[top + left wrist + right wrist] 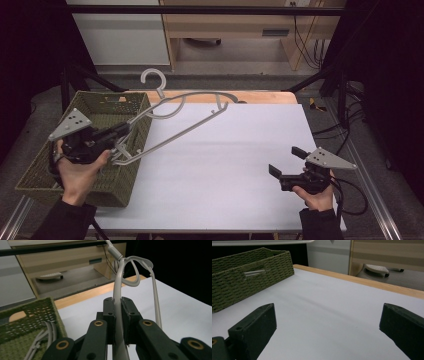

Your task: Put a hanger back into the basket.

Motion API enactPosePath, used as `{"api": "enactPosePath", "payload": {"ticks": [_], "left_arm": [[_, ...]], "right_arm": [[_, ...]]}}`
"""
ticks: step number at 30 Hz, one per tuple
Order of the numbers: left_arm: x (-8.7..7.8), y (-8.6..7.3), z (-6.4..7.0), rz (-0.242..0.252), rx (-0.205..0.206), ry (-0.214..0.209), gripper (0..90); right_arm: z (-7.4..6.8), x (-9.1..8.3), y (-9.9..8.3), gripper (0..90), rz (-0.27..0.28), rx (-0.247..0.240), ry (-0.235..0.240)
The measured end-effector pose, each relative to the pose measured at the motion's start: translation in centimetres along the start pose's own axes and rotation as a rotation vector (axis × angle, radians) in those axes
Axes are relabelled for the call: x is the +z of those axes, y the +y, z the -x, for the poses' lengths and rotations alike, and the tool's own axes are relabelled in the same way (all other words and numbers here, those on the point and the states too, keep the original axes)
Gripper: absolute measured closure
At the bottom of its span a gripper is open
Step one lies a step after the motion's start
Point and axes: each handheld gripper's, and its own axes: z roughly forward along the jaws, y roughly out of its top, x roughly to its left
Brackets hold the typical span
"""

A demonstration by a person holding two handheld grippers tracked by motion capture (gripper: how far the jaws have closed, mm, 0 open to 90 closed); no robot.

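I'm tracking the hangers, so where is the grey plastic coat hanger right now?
In the high view, the grey plastic coat hanger is at the left, clamped in the left gripper, slanting from above the green woven basket over the white table.

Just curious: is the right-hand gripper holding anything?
No, the right gripper has its jaws spread wide over the bare white table.

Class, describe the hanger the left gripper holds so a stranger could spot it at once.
Start at the green basket on the table's left. Above its right wall the left gripper clamps a grey hanger. Unlike the hangers lying inside the basket, this one is raised, slanting out over the white tabletop.
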Motion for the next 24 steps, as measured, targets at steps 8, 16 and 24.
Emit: {"api": "enactPosePath", "payload": {"ticks": [8, 16, 24], "left_arm": [[-1.6, 0.5, -3.0, -0.003, -0.017, 0.035, 82.6], [-2.8, -0.1, -5.3, -0.006, -0.007, 0.089, 82.6], [-4.4, -1.1, -8.3, -0.022, -0.014, 0.138, 82.5]], "right_arm": [[0.0, 0.0, 0.0, 1.2, -0.002, 0.000, -0.001], [0.0, 0.1, 0.0, 1.2, -0.006, -0.003, 0.002], [-0.1, 0.2, -0.1, 1.2, -0.007, 0.000, -0.002]]}}
